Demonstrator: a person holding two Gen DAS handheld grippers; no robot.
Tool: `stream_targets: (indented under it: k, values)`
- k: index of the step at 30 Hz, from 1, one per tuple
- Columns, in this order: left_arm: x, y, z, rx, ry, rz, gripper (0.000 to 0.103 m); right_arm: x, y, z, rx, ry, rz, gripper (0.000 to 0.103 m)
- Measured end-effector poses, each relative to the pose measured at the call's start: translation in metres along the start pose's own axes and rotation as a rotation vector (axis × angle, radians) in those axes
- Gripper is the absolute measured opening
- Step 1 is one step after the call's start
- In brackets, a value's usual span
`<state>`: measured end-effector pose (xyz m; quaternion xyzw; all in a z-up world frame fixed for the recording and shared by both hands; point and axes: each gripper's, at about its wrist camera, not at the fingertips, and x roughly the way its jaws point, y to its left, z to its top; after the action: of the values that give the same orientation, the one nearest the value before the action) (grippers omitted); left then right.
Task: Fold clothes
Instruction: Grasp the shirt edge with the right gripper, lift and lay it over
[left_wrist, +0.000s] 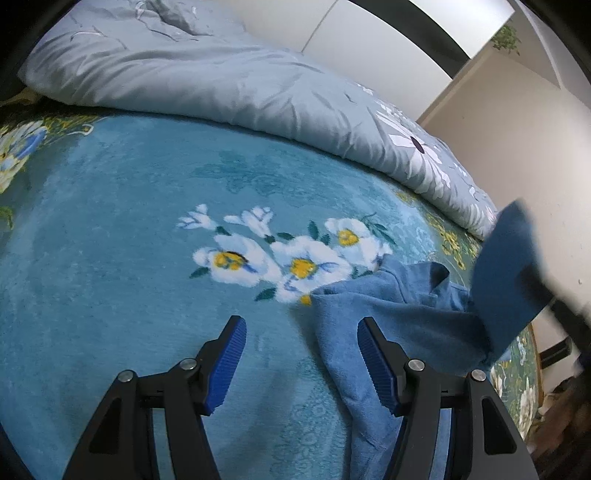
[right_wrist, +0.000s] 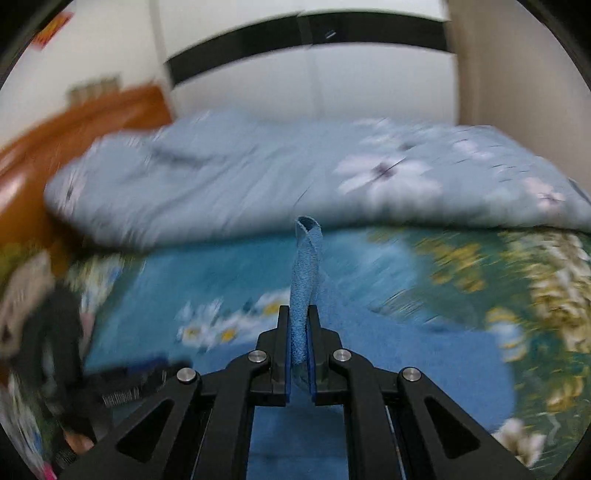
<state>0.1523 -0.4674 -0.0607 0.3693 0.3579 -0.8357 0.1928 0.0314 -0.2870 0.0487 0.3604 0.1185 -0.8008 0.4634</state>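
A blue garment (left_wrist: 369, 306) and grey quilt (left_wrist: 221, 74) lie on the floral-blanketed bed (left_wrist: 110, 258).

A bed (left_wrist: 110, 240) fills most of both views, covered by a teal plush blanket (left_wrist: 129, 295) printed with white and yellow flowers. A crumpled pale blue-grey quilt (left_wrist: 203, 81) with large white daisies lies heaped along its far side. Behind it stand white wardrobe doors (right_wrist: 369, 85) crossed by a black band. An orange-brown wooden headboard (right_wrist: 92, 118) shows at left.
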Motion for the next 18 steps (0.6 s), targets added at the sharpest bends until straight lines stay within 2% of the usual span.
stream_targets:
  k: [5,8,10,12,13,14,18]
  values:
    - [0.001,0.007,0.001,-0.021,0.004,-0.006,0.067,0.05,0.032,-0.042,-0.089,0.136,0.01,0.007]
    - [0.004,0.006,0.0,-0.017,0.009,-0.011,0.067,0.062,0.043,-0.056,-0.118,0.183,0.007,0.01]
    - [0.006,0.005,0.0,-0.013,0.014,-0.011,0.067,0.063,0.046,-0.063,-0.132,0.204,0.028,0.016]
    - [0.008,0.004,0.0,-0.009,0.021,-0.011,0.067,0.058,0.049,-0.069,-0.118,0.235,0.119,0.021]
    - [0.01,0.003,-0.001,-0.005,0.026,-0.012,0.067,0.056,0.049,-0.07,-0.11,0.256,0.17,0.026]
    - [0.011,0.001,-0.001,0.001,0.031,-0.011,0.067,0.054,0.047,-0.071,-0.105,0.261,0.187,0.029]
    - [0.012,-0.007,-0.004,0.028,0.03,0.002,0.067,0.029,0.017,-0.07,-0.06,0.224,0.161,0.029]
